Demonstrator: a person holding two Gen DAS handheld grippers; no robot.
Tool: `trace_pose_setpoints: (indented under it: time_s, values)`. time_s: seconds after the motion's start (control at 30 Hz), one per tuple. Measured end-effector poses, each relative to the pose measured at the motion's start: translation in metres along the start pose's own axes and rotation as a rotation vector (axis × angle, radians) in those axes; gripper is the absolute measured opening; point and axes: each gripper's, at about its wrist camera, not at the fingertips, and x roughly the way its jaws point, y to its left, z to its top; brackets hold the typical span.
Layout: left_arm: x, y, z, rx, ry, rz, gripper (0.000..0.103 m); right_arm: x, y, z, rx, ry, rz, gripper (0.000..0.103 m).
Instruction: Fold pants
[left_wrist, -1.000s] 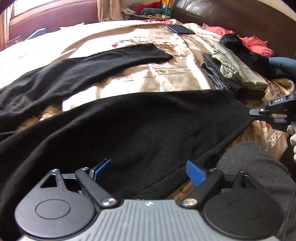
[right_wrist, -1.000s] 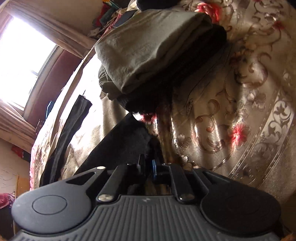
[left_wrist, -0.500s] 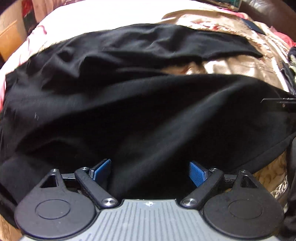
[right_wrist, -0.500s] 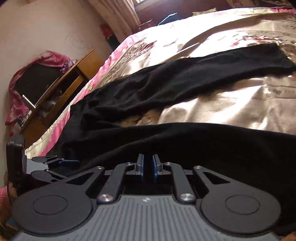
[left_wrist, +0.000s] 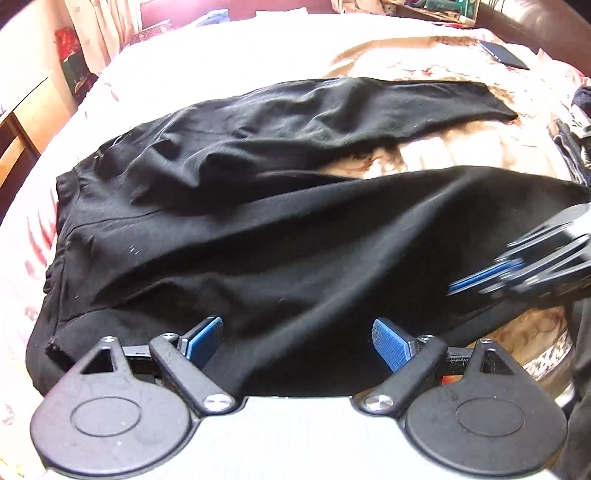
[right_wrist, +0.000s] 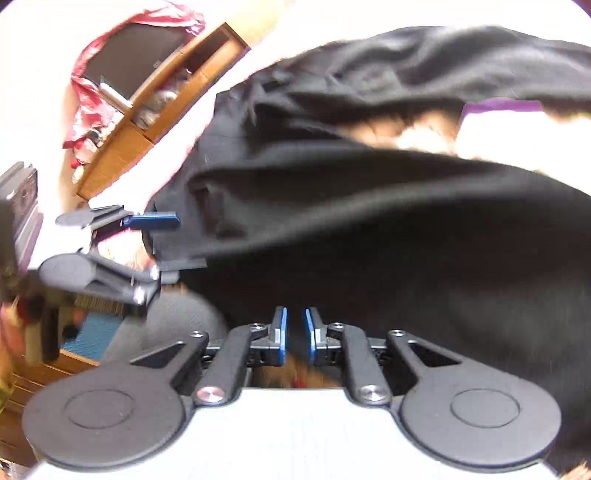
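Where the left view misses it, wooden shelf (right_wrist: 162, 99) beyond pants (right_wrist: 406, 229).

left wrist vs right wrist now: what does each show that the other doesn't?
Only the left wrist view: the far trouser leg's hem end, a dark flat phone-like slab on the bedspread, and the right gripper seen from outside, blurred, over the near leg.

Only the right wrist view: a wooden shelf unit beside the bed, red cloth draped on it, and the left gripper from outside, fingers apart at the waist edge.

Both: the black fabric pants spread on the pale floral bedspread, legs diverging.
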Motion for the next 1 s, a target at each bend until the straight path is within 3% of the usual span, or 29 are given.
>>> trace_pose_setpoints:
  time_s: [0.03,0.1,0.13,0.2,0.23,0.33,0.4,0.47,0.57,0.6,0.67,0.73,0.8,0.83,0.87,0.93,1.0]
  values:
    - [0.002,-0.002,0.005,-0.008,0.005,-0.004,0.100,0.011,-0.004,-0.002,0.025,0.018,-0.010,0.014]
    - [0.008,-0.004,0.012,-0.024,0.012,-0.008,0.100,0.040,-0.017,-0.020,0.105,0.141,0.011,0.012]
    - [0.010,-0.002,0.017,-0.038,0.017,-0.006,0.100,0.046,-0.021,-0.032,0.152,0.194,0.045,0.003]
    - [0.011,-0.004,0.018,-0.041,0.024,-0.015,0.100,0.043,-0.016,-0.050,0.163,0.269,0.074,0.003]
    - [0.012,-0.005,0.017,-0.029,0.031,-0.019,0.100,0.032,-0.010,-0.051,0.123,0.234,0.062,0.014]
    - [0.014,-0.006,0.004,0.002,0.048,-0.023,0.100,-0.014,0.009,-0.043,-0.012,0.041,0.054,0.013]
    - [0.018,-0.007,-0.003,0.013,0.042,-0.066,0.100,-0.023,0.009,-0.028,-0.019,-0.043,0.001,0.013]
    - [0.027,-0.009,-0.007,0.033,0.018,-0.078,0.100,-0.013,0.004,-0.014,-0.010,-0.073,-0.068,0.014]
    - [0.052,-0.010,-0.016,0.058,0.041,-0.080,0.100,0.037,0.001,-0.001,0.016,0.032,-0.129,0.013]
    - [0.057,-0.011,-0.022,0.083,0.052,-0.073,0.100,0.047,0.000,-0.004,0.036,0.089,-0.089,0.013]
    - [0.056,-0.019,-0.036,0.167,0.064,-0.058,0.102,0.051,0.005,-0.015,0.036,0.209,-0.052,0.007]
    - [0.048,-0.028,-0.052,0.248,0.097,-0.094,0.103,0.053,0.009,-0.029,0.060,0.342,-0.031,0.003]
    - [0.040,-0.035,-0.066,0.337,0.114,-0.097,0.103,0.045,0.009,-0.037,0.079,0.374,-0.017,0.004]
    - [0.035,-0.035,-0.069,0.355,0.120,-0.091,0.103,0.034,0.010,-0.036,0.087,0.362,-0.016,0.011]
    - [0.029,-0.031,-0.066,0.334,0.124,-0.103,0.103,0.020,0.013,-0.031,0.074,0.321,-0.008,0.011]
    - [0.013,-0.018,-0.051,0.225,0.099,-0.178,0.103,-0.017,0.015,-0.015,0.043,0.179,0.002,0.012]
    - [0.000,-0.008,-0.033,0.127,0.019,-0.229,0.103,-0.036,0.007,0.006,0.026,0.052,-0.049,0.012]
